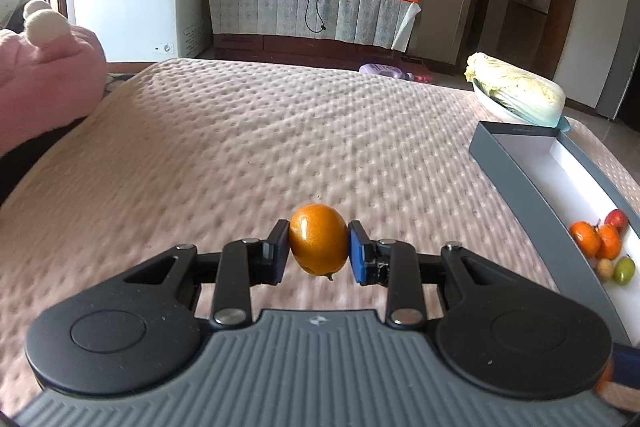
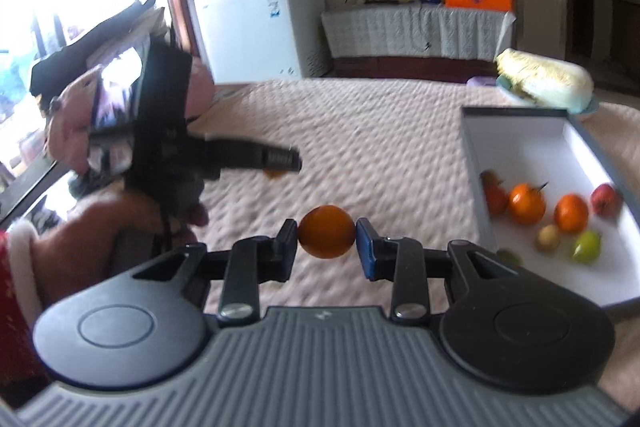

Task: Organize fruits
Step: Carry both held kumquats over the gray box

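Left gripper (image 1: 318,251) level above quilted bedspread (image 1: 256,147), pads clamped on orange kumquat (image 1: 318,245), stem end down. Grey box (image 1: 516,163) lies right of it, small fruits (image 1: 600,247) inside. Right gripper (image 2: 326,239) likewise level, squeezing round orange fruit (image 2: 326,237); box just right and ahead. Person's left hand (image 2: 132,223) with other tool up-left, view blurred.
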The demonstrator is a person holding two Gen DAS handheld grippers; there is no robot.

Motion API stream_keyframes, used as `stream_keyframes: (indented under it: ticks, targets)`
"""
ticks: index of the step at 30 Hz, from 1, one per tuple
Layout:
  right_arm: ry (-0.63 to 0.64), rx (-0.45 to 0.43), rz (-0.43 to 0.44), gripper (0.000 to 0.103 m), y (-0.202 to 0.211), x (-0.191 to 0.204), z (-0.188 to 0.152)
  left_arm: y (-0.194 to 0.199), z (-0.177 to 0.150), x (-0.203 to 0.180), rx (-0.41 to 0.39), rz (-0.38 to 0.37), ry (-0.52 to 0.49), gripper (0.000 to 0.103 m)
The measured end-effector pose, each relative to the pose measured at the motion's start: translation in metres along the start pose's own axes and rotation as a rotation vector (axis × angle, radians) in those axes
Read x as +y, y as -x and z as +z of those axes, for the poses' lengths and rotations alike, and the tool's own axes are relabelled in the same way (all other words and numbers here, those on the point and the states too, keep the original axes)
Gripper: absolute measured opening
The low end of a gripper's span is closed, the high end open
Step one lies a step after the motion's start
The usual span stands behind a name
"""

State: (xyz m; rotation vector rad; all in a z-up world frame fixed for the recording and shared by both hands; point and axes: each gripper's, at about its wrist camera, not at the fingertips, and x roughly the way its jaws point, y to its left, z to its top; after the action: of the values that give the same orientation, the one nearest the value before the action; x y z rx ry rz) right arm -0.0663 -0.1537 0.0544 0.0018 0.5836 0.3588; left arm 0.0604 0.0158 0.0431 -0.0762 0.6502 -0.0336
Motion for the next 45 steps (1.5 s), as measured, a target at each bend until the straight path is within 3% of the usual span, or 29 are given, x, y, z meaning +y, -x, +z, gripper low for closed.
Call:
stream_keyframes:
  ticks: [16, 21, 38, 45]
  targets:
    - [-0.046, 0.026, -0.029, 0.035, -0.006, -0.02, -0.007, 0.084, -0.03, -0.008, -0.024, 0.007, 0.006, 0.036]
    - [-0.029, 0.028, -0.029, 0.035, 0.0, -0.019, -0.009, 0.087, -0.033, -0.02, -0.02, 0.022, -0.018, 0.036]
    - [-0.024, 0.011, -0.042, 0.035, 0.022, -0.035, -0.013, 0.071, -0.028, -0.053, -0.005, -0.029, -0.031, 0.036]
    - [-0.024, 0.01, -0.021, 0.035, 0.022, -0.035, -0.011, 0.065, -0.028, -0.05, 0.007, -0.029, -0.018, 0.036]
